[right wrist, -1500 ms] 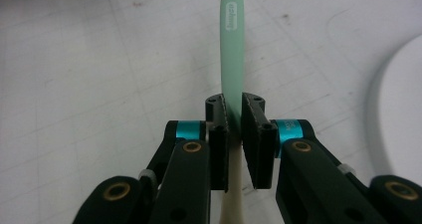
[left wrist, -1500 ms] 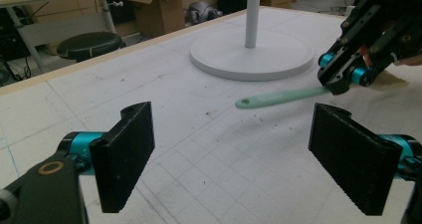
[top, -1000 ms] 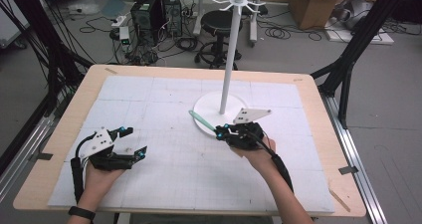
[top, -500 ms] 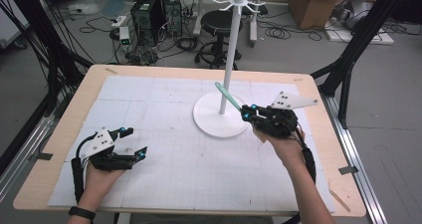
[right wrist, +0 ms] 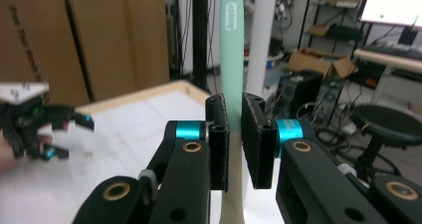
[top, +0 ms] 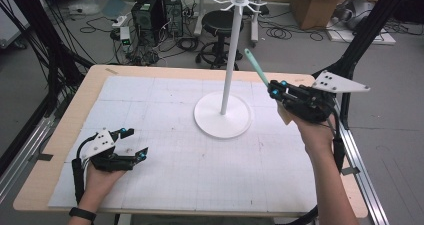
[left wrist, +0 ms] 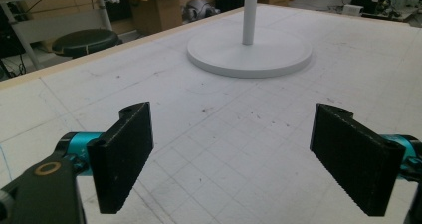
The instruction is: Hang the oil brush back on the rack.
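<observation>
High view: right hand-held gripper [top: 274,90] clamped on mint spatula [top: 256,67], lifted beside hook stand [top: 231,60]; hanging not yet done. Left hand-held gripper [top: 134,143] rested apart on worktop [top: 165,180].

The high view looks forward and down over the whole table [top: 150,185], while both gripper views sit close behind their jaws, sharing the white stand [top: 227,75]
</observation>
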Available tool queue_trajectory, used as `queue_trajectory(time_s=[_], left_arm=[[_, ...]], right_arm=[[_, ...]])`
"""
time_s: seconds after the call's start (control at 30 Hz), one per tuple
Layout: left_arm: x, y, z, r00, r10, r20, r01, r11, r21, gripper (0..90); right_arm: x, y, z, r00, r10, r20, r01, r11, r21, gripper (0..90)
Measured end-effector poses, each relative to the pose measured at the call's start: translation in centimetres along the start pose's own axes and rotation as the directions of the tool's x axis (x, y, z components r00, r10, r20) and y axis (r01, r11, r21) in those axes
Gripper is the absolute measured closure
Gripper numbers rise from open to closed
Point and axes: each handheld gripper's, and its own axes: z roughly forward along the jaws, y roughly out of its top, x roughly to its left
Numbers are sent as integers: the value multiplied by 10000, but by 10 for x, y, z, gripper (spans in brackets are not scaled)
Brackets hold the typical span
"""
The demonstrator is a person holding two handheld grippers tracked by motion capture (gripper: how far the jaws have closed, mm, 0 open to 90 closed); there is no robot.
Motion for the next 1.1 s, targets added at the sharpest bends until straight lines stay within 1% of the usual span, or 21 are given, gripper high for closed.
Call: queue_trajectory(time_s=[0.03,0.07,0.1,0.13,0.2,0.23,0.27,0.37,0.63,0.7,0.77,0.83,0.97,1.1], left_arm=[[0,0,0,10000,10,14,-10,10000,18,177],[0,0,0,10000,10,14,-10,10000,18,177],[0,0,0,10000,14,11,-14,10000,17,177],[0,0,0,10000,10,16,-10,10000,12,177],[0,0,0,10000,15,16,-15,10000,18,177],[0,0,0,10000,10,26,-10,10000,16,177],[0,0,0,10000,10,26,-10,10000,16,177],[0,0,0,10000,24,32,-24,10000,-9,177],[0,0,0,10000,35,42,-35,10000,-5,177],[0,0,0,10000,21,66,-21,10000,-25,177],[0,0,0,10000,35,64,-35,10000,-36,177],[0,0,0,10000,17,67,-17,10000,-39,177],[-1,0,0,9999,32,107,-32,10000,-17,177],[-1,0,-1,10000,31,69,-31,10000,-49,177]], right_arm=[[-2,8,-4,9999,-12,152,16,9997,-252,825],[-2,8,-4,9999,-12,152,16,9997,-252,825],[-3,16,-6,9997,-31,258,42,9990,-442,825],[-4,19,-7,9996,-15,278,31,9984,-556,825],[-5,22,-8,9994,-15,333,35,9981,-619,825],[-6,27,-8,9992,-8,412,37,9975,-705,825],[-6,27,-8,9992,-8,412,37,9975,-705,825],[-7,34,-8,9988,7,482,37,9958,-912,825],[-8,42,-7,9983,99,571,-27,9923,-1241,825],[-9,43,-5,9982,197,565,-123,9916,-1288,825],[-10,44,-3,9973,272,680,-175,9901,-1395,824],[-11,45,-1,9974,348,629,-252,9887,-1475,824],[-11,46,5,9972,333,671,-233,9893,-1442,825],[-11,45,7,9969,325,715,-221,9897,-1412,824]])
